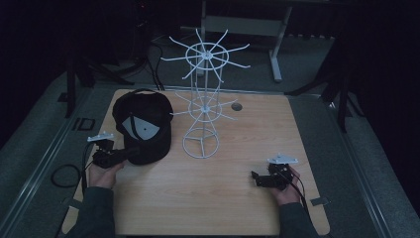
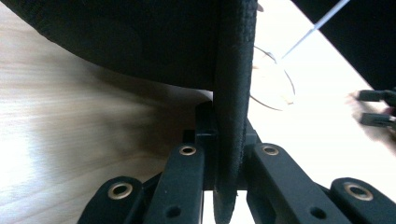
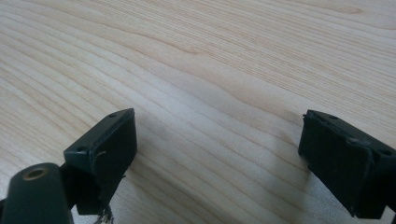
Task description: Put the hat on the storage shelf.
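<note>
my left gripper (image 1: 120, 154) sits low at the table's left, jaws clamped tight on a black brim (image 2: 231, 116). my right gripper (image 1: 255, 175) rests at the right, jaws spread wide apart, gripping nothing.

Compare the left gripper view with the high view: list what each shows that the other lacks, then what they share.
Left gripper view alone: the left gripper has its fingers pinching the cap's brim from both sides. High view alone: the white wire rack's upper hooks, the cap's inside with its white label, and both forearms. Both: the cap, the wooden table and the right gripper.
</note>
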`<control>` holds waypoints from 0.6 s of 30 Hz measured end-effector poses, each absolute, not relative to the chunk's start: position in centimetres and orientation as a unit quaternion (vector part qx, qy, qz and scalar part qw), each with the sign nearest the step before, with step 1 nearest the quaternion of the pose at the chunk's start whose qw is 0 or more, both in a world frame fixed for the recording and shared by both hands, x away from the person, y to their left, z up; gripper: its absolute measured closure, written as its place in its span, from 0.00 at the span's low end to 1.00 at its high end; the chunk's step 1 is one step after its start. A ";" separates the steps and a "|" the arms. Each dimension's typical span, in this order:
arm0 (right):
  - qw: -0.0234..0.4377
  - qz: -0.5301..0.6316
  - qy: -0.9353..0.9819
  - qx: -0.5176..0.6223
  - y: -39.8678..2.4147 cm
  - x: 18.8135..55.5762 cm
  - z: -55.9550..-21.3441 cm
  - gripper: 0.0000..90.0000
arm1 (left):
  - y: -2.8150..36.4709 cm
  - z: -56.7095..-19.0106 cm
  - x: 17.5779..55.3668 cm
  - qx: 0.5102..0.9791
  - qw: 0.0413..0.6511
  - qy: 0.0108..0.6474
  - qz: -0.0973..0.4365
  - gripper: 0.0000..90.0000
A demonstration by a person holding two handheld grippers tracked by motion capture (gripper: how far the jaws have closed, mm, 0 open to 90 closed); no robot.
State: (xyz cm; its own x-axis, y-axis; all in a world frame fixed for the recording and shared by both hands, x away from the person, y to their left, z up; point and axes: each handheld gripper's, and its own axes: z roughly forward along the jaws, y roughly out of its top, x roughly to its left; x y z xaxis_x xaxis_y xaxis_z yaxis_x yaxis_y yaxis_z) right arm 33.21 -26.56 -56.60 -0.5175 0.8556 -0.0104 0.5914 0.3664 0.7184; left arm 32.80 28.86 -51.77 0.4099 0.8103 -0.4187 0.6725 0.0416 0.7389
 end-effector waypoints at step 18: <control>0.196 0.338 0.803 0.451 -26.6 33.2 -56.6 0.13 | 28.7 -49.5 32.4 0.693 0.481 0.524 0.115 0.97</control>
